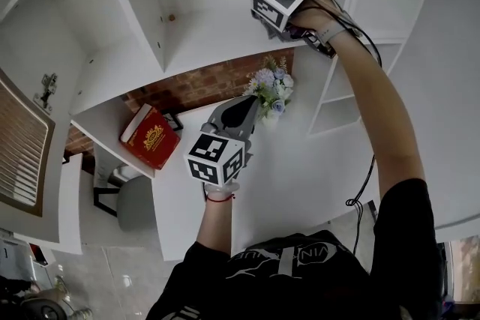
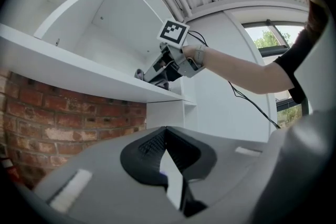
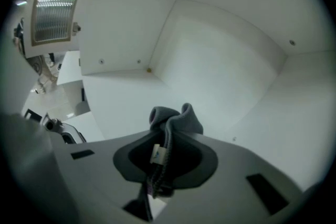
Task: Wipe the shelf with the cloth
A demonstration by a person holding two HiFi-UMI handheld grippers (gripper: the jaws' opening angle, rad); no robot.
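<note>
Cloth (image 3: 177, 117), grey and bunched, is pinched tight in the right gripper (image 3: 167, 136) inside the white shelf (image 3: 121, 94). Left gripper (image 2: 166, 134) is closed on nothing, near the flowers (image 1: 271, 86).

left claw (image 2: 166, 129) closed, right claw (image 2: 143, 75) at shelf (image 2: 79, 68)

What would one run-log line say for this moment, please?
right gripper: shut on grey cloth | place: inside white shelf compartment | left gripper: shut, empty, below that shelf
</note>
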